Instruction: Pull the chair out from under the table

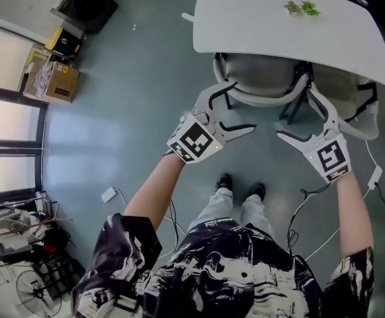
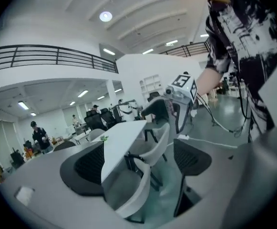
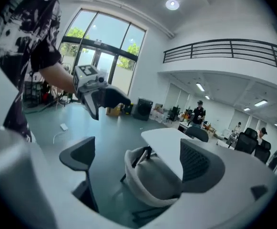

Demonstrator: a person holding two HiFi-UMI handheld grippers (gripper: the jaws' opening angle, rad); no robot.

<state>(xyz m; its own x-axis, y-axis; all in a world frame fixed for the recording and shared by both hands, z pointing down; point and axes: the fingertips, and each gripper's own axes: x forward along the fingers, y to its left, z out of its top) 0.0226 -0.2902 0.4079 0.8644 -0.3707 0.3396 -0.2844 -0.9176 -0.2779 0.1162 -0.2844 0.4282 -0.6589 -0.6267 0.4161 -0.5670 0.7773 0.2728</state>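
Hovering: left tool [image 1: 244,106] wide, empty | right tool [image 1: 295,111] wide (also empty) | chair [image 1: 262,85] half-hidden under table [image 1: 245,18].

The chair [image 1: 265,78], the white surface [image 1: 278,25], the left gripper [image 1: 244,106] and the right gripper [image 1: 295,113] are looked down on steeply from the head. Low and close, chair and surface are faced from opposite sides by the two gripper views. In each, the other gripper is caught beyond the jaws.
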